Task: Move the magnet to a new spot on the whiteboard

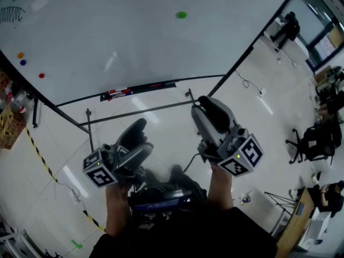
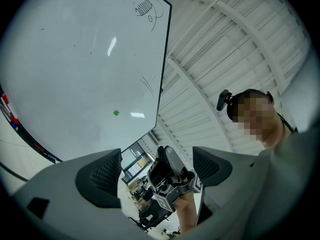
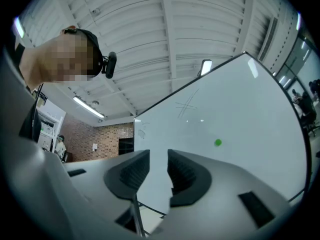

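A small green magnet sticks to the upper part of the whiteboard; it also shows as the green magnet and the green magnet in the two gripper views. Both grippers are held low in front of the board, well short of the magnet. My left gripper has its jaws spread wide with nothing between them, and the right gripper is visible through that gap. My right gripper points toward the board. Its pads stand a narrow gap apart and hold nothing.
Orange, blue and red magnets sit at the board's left side. Markers lie in the tray along the board's lower edge. The stand's metal bars run below it. Office chairs and desks stand at the right.
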The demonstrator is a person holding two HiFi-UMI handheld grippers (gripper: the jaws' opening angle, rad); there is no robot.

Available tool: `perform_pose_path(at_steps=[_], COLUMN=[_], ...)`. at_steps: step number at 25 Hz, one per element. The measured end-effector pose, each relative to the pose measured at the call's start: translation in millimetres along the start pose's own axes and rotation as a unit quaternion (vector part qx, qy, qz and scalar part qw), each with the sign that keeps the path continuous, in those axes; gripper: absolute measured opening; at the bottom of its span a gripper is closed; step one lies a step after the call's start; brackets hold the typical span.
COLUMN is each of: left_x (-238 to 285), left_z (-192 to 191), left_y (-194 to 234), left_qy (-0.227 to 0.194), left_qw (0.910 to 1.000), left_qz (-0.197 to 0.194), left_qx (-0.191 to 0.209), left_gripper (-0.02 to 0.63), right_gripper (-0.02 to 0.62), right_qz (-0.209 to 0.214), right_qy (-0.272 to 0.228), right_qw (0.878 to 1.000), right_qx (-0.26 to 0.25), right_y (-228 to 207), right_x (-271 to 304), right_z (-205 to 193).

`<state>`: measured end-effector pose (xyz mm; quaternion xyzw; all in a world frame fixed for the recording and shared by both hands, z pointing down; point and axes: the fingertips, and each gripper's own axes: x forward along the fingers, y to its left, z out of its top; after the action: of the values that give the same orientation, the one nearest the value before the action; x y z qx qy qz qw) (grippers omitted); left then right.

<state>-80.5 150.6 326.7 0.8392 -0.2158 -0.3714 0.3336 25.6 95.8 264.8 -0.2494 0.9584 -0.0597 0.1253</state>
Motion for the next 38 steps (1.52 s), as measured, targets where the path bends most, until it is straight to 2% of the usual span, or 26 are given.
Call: perform_pose_path(at_steps=[8, 13, 28, 33, 38], left_x=[10, 38, 89, 99, 112], left_z=[-8, -43, -103, -124, -128], left_y=[6, -20, -35, -30, -33], left_qy=[0.001, 0.013, 0.026, 0.043, 0.038], left_qw=[1.0, 0.9997, 0.9969, 0.9943, 0.9961], left_qz=[0.008, 0.01, 0.059, 0.081, 0.064], left_qx=[0.005, 0.021, 0.045, 0.055, 0.047], left_gripper=[0.44, 0.44, 0.44, 0.44, 0.44], right_gripper=[0.138, 0.138, 0.13, 0.117, 0.104], right_qz=[0.012, 0.022, 0.07, 0.079, 0.08], right_qy=[-0.003, -0.018, -0.032, -0.036, -0.036], right_qw=[1.0, 1.0, 0.996, 0.994, 0.994], right_qx=[0.004, 0.011, 0.051, 0.059, 0.063], right_y=[-7, -13, -48, -58, -65], right_x=[-14, -61, -122, -140, -146], right_z=[0, 19, 36, 39, 39])
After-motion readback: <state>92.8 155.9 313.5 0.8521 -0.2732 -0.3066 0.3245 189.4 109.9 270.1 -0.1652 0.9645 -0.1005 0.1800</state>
